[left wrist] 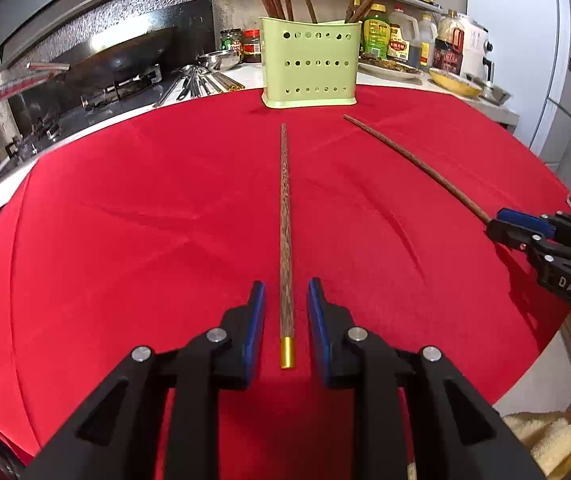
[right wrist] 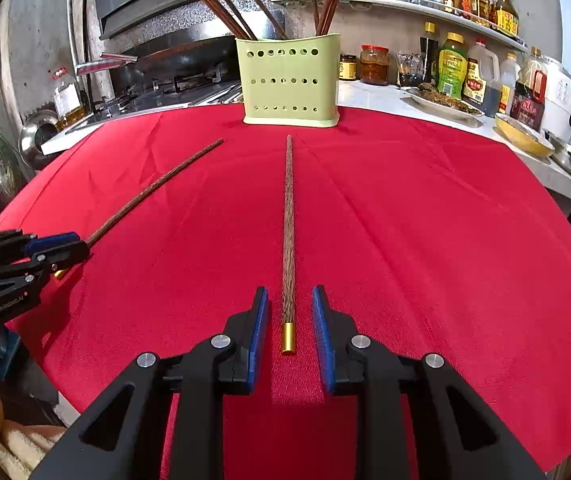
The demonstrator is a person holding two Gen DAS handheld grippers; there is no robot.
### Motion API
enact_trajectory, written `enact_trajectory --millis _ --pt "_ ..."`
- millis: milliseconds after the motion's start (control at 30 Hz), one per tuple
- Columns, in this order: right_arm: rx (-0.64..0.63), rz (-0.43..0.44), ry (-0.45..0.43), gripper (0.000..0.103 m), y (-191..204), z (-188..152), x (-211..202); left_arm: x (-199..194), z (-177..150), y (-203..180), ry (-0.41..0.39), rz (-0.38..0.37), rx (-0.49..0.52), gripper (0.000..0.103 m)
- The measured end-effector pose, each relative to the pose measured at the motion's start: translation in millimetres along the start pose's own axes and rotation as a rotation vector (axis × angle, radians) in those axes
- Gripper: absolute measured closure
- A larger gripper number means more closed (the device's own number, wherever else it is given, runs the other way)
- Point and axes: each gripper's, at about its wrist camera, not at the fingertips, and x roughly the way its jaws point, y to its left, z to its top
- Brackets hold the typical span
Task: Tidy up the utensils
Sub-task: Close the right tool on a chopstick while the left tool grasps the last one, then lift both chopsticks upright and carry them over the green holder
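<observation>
The left gripper point(left wrist: 285, 300) stood with its blue pads slightly apart, straddling the gold-capped end of 1 chopstick point(left wrist: 285, 220) without pressing on it. The right gripper point(right wrist: 288, 304) stood the same way over the other chopstick point(right wrist: 288, 220). Both sticks lay flat on the red cloth point(left wrist: 125, 220), tips toward the green holder point(left wrist: 308, 62), which already held several chopsticks in its 2 sides.

To grip well, each pair of pads should probably close just above the gold cap, square to the shaft, so the stick would not pivot or roll when lifted. The thin tip should then be steered into the holder first.

Each gripper tilted forward and down along its stick, low over the cloth. From the side, the right gripper's pads point(left wrist: 519, 222) seemed to hide its stick's end, though the edge distortion left contact unclear.
</observation>
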Motion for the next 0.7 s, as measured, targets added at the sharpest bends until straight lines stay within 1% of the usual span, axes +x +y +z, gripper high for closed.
enact_trajectory --millis 100,367,533,633,700 --pt "0.008 0.008 -0.004 0.079 -2.8 -3.2 -2.8 -1.3 -1.1 -6.0 0.006 0.032 0.028 0.082" --pt "0.009 0.019 -0.033 0.08 -2.7 -14.2 -11.5 -9.9 -10.0 -5.9 0.01 0.031 0.015 0.082" --pt "0.02 0.016 -0.033 0.094 -3.5 -11.9 -9.5 -12.0 -12.6 -0.7 0.001 -0.011 -0.014 0.082" --pt "-0.02 -0.006 -0.034 0.095 2.0 -13.1 -10.3 -13.9 -15.2 -0.3 -0.003 -0.031 -0.016 0.081" --pt "-0.023 -0.009 -0.034 0.095 2.4 -12.8 -10.3 -13.9 -15.9 -2.6 -0.006 -0.025 -0.007 0.08"
